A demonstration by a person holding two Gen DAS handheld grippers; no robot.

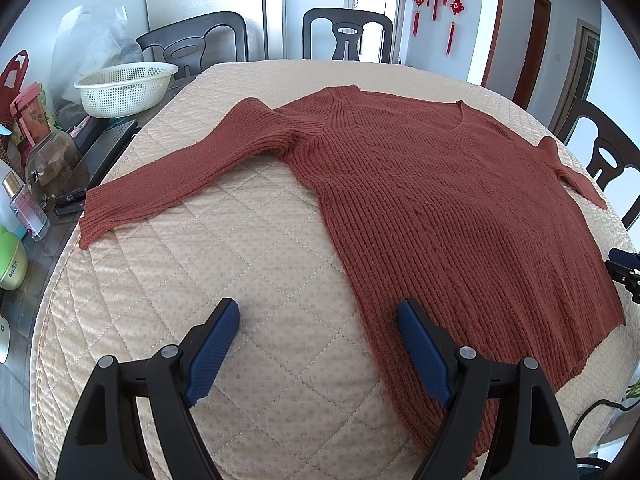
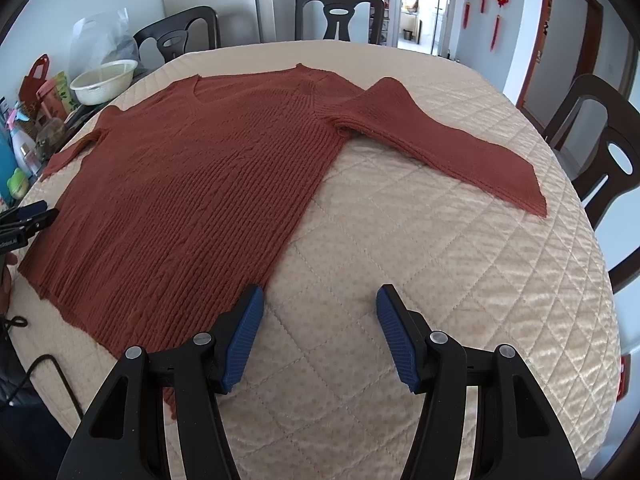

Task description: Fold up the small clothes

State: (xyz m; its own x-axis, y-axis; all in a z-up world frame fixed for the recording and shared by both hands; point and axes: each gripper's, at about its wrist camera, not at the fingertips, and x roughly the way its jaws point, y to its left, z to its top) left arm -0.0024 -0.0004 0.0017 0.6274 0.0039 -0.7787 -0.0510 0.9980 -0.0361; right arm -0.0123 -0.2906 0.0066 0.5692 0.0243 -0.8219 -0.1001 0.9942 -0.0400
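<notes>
Looking down my left claw [image 1: 318, 312], I see both blue-padded fingers spread wide, nothing between them; the right-hand finger [image 1: 420, 344] sits over the bottom hem of the rust-red knitted sweater [image 1: 440, 200], while the left-hand finger hangs over bare quilted cover [image 1: 240, 272]. Whether that finger touches the knit — cannot tell. The sweater lies flat and unfolded ahead of this claw and off to its right, neckline at the far end, one sleeve [image 1: 180, 176] stretched out ahead-left with its cuff near the cover's edge. Farther left of the claw, beyond the cover, a white perforated basket [image 1: 124, 88] stands among bottles and jars. My right claw [image 2: 319, 300] is likewise gaping and holds nothing; its left-hand finger [image 2: 246, 320] is at the sweater's lower side edge, its right-hand finger over bare cover. From this view the sweater body spreads ahead and to the left, the other sleeve [image 2: 440, 140] running ahead-right, well apart from the fingers. At the far left rim of the right wrist view the tip of the left claw shows just beside the hem. Dark chairs [image 2: 340, 16] stand beyond the far end of the table.
</notes>
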